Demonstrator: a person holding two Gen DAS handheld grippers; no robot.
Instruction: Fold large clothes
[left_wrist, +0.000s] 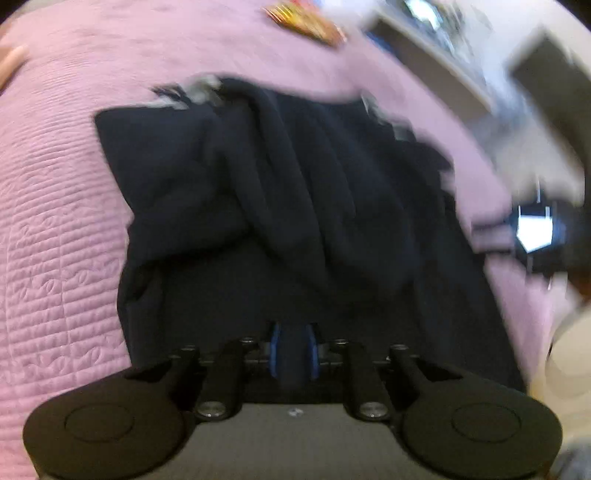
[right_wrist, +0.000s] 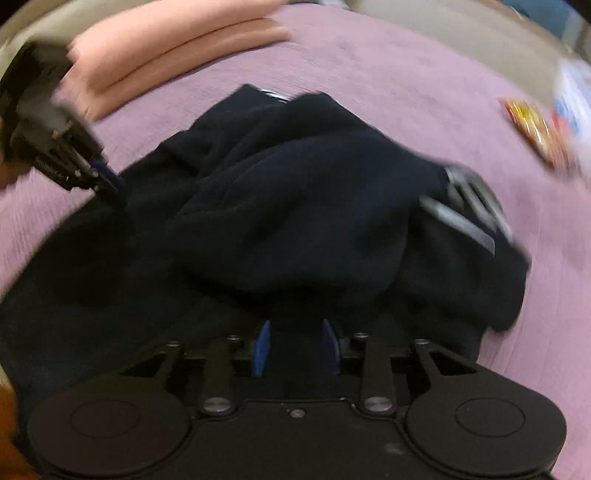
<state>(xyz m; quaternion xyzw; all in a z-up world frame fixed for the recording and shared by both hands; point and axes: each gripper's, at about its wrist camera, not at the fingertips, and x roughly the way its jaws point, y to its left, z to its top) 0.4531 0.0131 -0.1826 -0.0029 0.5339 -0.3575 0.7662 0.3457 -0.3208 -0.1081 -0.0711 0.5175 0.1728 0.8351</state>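
Note:
A dark navy garment (left_wrist: 295, 177) lies bunched on a pink quilted bedspread (left_wrist: 55, 221); it fills the middle of the right wrist view (right_wrist: 295, 221), with grey-white stripes on a cuff (right_wrist: 465, 206). My left gripper (left_wrist: 293, 354) is shut on a fold of the navy garment between its blue pads. It also shows in the right wrist view (right_wrist: 107, 184) at the left, gripping the garment's edge. My right gripper (right_wrist: 295, 347) is shut on navy cloth held between its blue pads. Both views are motion-blurred.
A folded pink cloth (right_wrist: 166, 48) lies at the back of the bed. A red and yellow packet (left_wrist: 306, 22) lies on the bedspread, also in the right wrist view (right_wrist: 535, 129). White furniture (left_wrist: 443, 59) stands beyond the bed edge.

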